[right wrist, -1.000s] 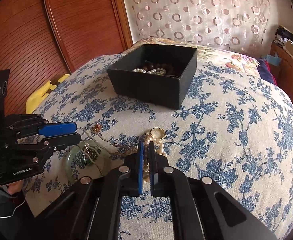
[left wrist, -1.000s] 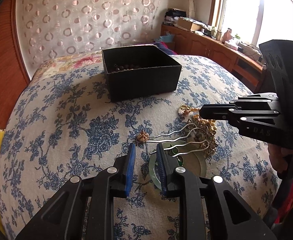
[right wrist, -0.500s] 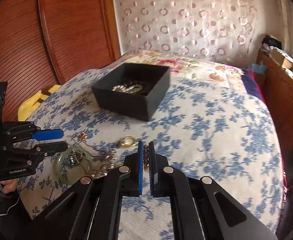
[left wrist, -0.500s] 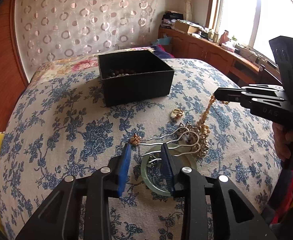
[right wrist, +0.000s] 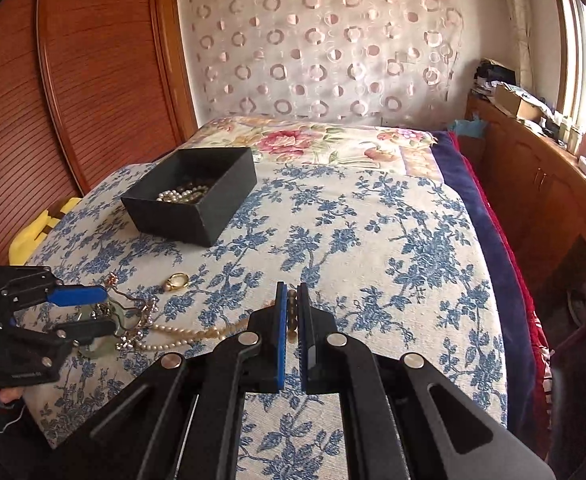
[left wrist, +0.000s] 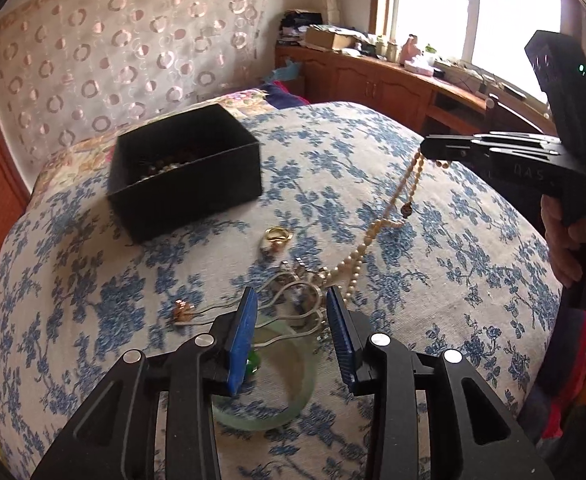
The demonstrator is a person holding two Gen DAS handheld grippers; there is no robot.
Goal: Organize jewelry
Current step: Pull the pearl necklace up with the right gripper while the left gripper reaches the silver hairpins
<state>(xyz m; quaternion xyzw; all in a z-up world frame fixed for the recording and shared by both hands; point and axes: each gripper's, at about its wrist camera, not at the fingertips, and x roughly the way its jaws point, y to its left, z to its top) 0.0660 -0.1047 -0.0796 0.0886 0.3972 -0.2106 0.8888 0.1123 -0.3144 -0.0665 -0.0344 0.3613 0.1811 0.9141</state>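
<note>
Lifting the pearl necklace out of the pile, with the box as its place.

My right gripper [right wrist: 291,320] is pinched tight on the pearl necklace [left wrist: 377,228]; the strand runs taut from its tips down to the tangle of hairpins [left wrist: 293,300], where its far end lies caught. My left gripper [left wrist: 293,336] hovers just above the jade bangle [left wrist: 289,408], its jaws opening with nothing pressed between them. The gold ring [left wrist: 277,237] lies just beyond the left tips, the black box [left wrist: 185,196] farther ahead, already holding beads. Next, I judge, I must raise the strand clear without dragging the hairpins, then carry it left and forward over the box.
</note>
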